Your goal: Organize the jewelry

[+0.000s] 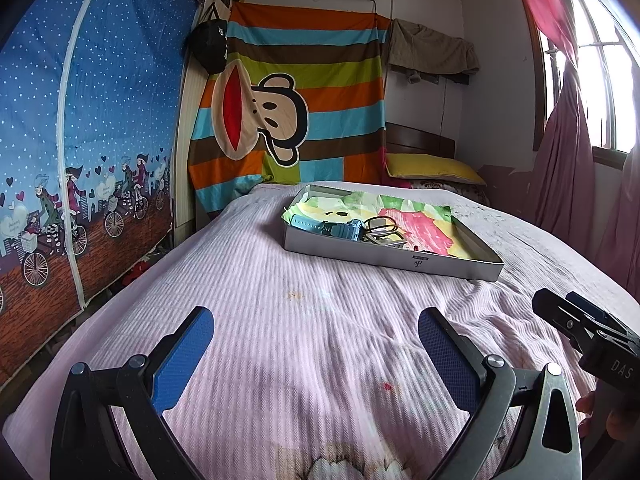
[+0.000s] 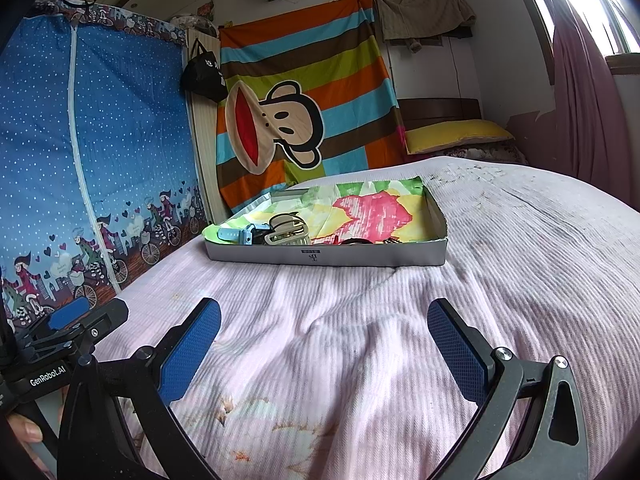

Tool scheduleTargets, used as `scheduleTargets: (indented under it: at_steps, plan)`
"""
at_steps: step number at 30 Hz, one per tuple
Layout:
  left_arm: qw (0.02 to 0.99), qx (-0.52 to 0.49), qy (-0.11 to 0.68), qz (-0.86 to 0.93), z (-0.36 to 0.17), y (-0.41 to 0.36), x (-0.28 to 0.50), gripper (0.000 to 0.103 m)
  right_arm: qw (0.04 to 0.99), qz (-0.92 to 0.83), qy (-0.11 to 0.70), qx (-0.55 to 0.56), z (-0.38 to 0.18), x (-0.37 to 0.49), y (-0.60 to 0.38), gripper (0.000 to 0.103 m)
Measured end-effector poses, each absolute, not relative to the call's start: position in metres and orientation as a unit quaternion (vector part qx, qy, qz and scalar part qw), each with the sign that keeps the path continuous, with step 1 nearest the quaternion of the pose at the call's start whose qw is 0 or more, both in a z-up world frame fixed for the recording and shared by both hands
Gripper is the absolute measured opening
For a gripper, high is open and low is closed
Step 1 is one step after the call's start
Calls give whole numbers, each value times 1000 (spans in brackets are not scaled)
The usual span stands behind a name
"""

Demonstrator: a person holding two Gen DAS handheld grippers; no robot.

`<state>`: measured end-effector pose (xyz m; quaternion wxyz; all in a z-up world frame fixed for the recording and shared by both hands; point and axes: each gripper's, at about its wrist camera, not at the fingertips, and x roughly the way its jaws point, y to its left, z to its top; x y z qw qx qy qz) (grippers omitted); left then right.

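A shallow grey box [image 1: 394,259] [image 2: 360,258] lined with a bright floral cloth [image 1: 416,220] [image 2: 372,208] lies on the bed ahead of both grippers. Inside lie a light blue watch [image 1: 332,227] [image 2: 236,236], a dark ring-shaped bangle [image 1: 382,223] and a beige hair claw [image 2: 288,228]. My left gripper [image 1: 316,328] is open above the pink bedspread, well short of the box, nothing between its fingers. My right gripper [image 2: 324,320] is open too, empty, also short of the box. Each gripper shows at the edge of the other's view.
The pink ribbed bedspread [image 1: 280,320] [image 2: 520,280] covers the bed. A blue fabric wardrobe [image 1: 80,140] stands on the left, a striped monkey sheet [image 1: 300,100] hangs behind, a yellow pillow [image 2: 452,136] lies at the head, pink curtains [image 1: 560,160] on the right.
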<state>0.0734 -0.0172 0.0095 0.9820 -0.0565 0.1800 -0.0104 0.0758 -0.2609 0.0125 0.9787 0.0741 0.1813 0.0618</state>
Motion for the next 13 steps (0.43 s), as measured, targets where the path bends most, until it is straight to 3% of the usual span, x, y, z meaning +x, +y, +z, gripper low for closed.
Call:
scheduleTargets:
  at_steps: [13]
  plan:
    - [984,-37,176,3,9,-23,70,103,978,62,184,75,11,76,-259,101]
